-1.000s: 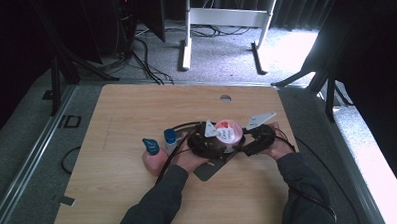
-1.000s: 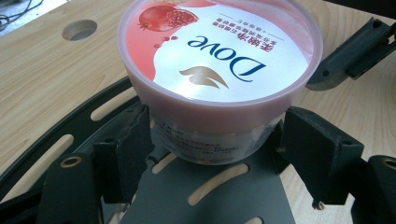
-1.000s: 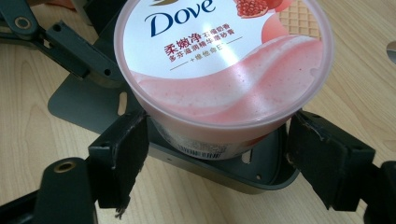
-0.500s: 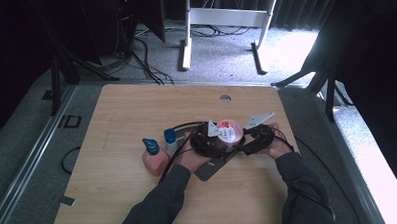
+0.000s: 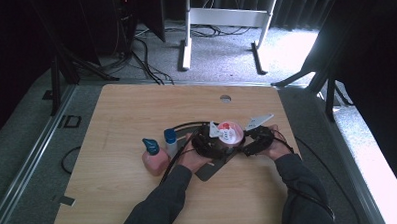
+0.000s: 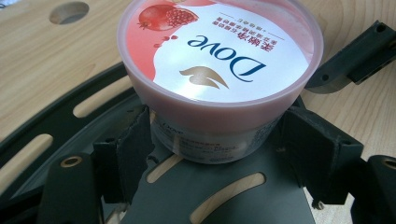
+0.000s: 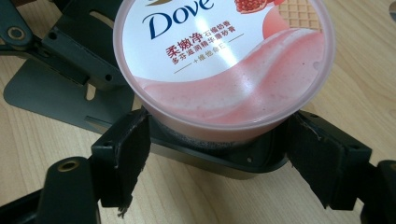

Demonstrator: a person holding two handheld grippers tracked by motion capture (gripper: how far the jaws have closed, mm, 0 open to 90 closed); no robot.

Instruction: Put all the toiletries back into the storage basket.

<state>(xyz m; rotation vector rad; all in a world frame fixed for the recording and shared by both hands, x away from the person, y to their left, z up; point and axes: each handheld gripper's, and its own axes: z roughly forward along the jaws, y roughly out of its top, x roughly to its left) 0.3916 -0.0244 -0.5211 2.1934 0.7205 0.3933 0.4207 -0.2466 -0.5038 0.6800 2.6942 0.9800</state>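
The jar (image 5: 229, 133), a round pink tub with a pomegranate picture on its white and pink lid, sits near the middle of the wooden table (image 5: 126, 109), a little toward the person's side, between the two grippers. In the left gripper view the jar (image 6: 219, 79) stands upright on a dark slotted plate (image 6: 224, 196), and the left gripper (image 6: 219, 140) has its two black jaws pressed against the jar's lower wall, one on each side, clamped on it below the lid. In the right gripper view the jar (image 7: 224, 65) fills the space between the jaws of the right gripper (image 7: 219, 149); these jaws stand apart on either side of it, and whether they touch the jar's wall I cannot tell. From the high view the left gripper (image 5: 207, 141) and the right gripper (image 5: 255, 140) meet the jar from opposite sides, each held in a hand. Left of them a pink bottle (image 5: 154, 157) with a blue pump stands just beside a smaller bottle (image 5: 171, 142) with a blue cap.
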